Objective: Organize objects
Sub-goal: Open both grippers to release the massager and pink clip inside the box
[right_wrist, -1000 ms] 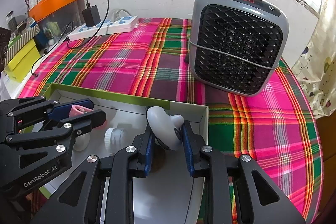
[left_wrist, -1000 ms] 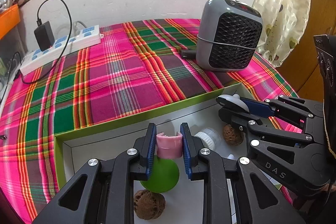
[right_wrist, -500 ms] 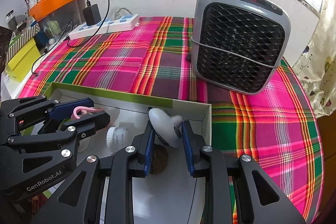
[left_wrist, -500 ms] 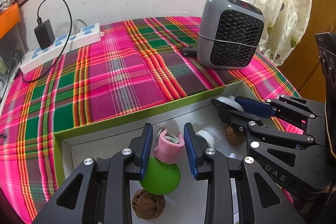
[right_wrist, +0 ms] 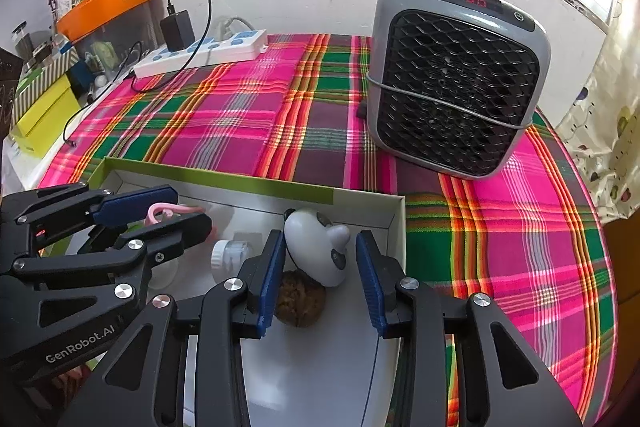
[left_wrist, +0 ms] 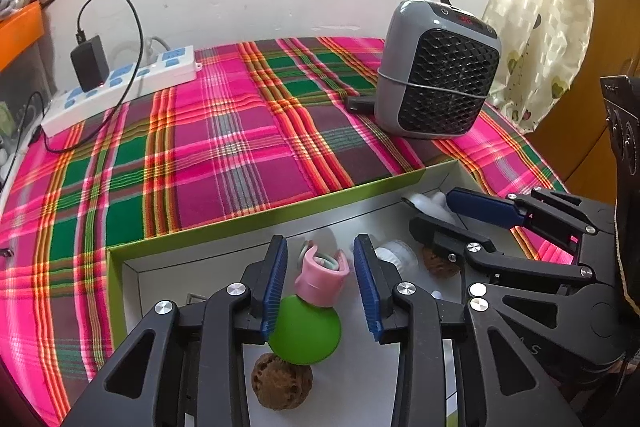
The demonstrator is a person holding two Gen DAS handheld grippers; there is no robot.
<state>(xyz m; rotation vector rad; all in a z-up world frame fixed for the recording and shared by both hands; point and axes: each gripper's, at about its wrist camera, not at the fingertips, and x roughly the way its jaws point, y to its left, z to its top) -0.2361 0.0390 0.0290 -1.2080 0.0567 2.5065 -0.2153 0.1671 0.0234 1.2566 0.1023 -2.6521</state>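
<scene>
Release into the box (left_wrist: 120,259): we would lift both tools straight up so neither blue pad drags its object. The left hand-held gripper (left_wrist: 320,283), jaws just widened, straddles the pink clip (left_wrist: 322,277) without contact. The right hand-held gripper (right_wrist: 320,279), likewise just opened, flanks the white panda toy (right_wrist: 316,251), now resting in the box's corner.

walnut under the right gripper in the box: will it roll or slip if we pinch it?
The walnut is near-round, so a nudge on the smooth white box floor would probably roll it. Its deeply wrinkled shell should give the ribbed blue fingers some bite, so slipping seems unlikely. It lies against the white panda-faced toy, which may get pushed too.
</scene>
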